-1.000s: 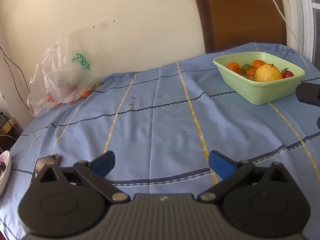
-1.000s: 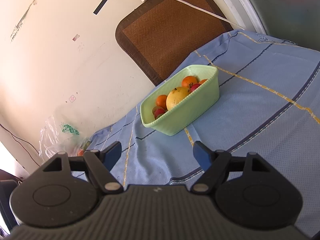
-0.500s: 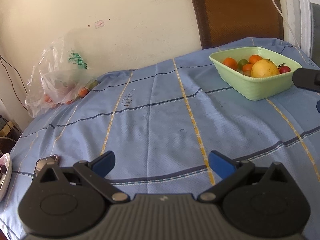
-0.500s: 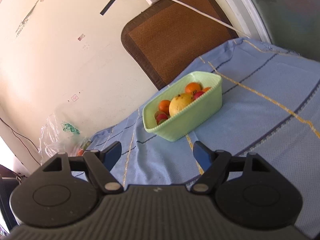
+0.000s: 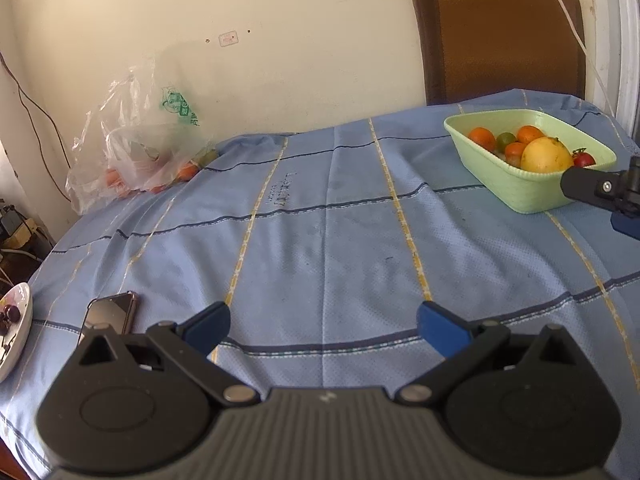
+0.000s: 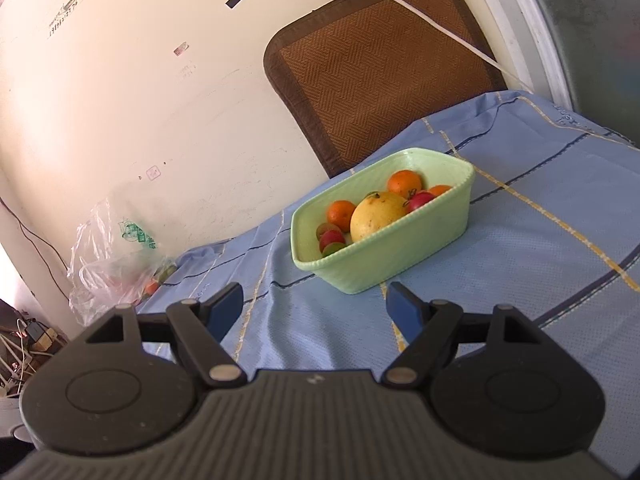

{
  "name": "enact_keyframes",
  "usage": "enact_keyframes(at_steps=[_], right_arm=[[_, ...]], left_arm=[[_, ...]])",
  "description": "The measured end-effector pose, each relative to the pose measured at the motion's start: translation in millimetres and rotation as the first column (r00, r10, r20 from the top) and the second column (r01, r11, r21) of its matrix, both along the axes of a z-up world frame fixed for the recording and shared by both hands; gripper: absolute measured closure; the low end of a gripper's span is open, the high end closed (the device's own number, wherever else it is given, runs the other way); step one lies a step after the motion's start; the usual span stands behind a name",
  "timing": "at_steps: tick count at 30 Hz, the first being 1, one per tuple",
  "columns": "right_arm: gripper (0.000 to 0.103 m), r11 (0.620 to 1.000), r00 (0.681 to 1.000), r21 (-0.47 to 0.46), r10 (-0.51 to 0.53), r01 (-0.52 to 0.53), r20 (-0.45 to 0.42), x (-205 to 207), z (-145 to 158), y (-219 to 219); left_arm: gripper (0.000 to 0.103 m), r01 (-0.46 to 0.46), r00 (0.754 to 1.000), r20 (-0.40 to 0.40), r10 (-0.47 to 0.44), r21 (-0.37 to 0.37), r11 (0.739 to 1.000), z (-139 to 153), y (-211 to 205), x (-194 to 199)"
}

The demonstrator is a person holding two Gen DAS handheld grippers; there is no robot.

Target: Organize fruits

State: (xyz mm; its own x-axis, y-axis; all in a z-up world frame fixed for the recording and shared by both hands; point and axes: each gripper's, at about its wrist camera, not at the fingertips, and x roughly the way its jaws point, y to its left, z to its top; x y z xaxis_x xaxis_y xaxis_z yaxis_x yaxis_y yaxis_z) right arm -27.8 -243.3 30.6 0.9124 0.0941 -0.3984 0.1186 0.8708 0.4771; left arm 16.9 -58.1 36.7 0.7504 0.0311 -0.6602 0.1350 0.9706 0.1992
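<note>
Green basin on table holds fruits; more seen in plastic bag by wall. Left gripper, right gripper: jaws apart, nothing held. Stage unsettled: sorting pending or finished.

We are holding the right gripper with its blue-tipped fingers spread wide and nothing between them, pointing at the green basket, which is sitting just beyond the fingertips on the blue checked cloth. Inside the basket we are seeing a big yellow fruit lying among oranges and small red fruits. Behind the basket a brown woven mat is leaning on the wall; far to its left a clear plastic bag is slumping.
</note>
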Motion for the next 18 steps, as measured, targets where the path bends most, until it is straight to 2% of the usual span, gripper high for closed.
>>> enact_keyframes(at_steps=[12, 18], right_arm=[[0.023, 1.000, 1.000, 0.008, -0.006, 0.006, 0.028, 0.2, 4.0, -6.9], [0.023, 1.000, 0.999, 0.010, -0.003, 0.003, 0.033, -3.8, 6.6, -7.2]], left_arm=[[0.000, 0.007, 1.000, 0.018, -0.007, 0.016, 1.000, 5.3, -6.1, -1.7], [0.000, 0.025, 0.999, 0.022, -0.025, -0.005, 1.000, 9.4, -4.7, -4.3]])
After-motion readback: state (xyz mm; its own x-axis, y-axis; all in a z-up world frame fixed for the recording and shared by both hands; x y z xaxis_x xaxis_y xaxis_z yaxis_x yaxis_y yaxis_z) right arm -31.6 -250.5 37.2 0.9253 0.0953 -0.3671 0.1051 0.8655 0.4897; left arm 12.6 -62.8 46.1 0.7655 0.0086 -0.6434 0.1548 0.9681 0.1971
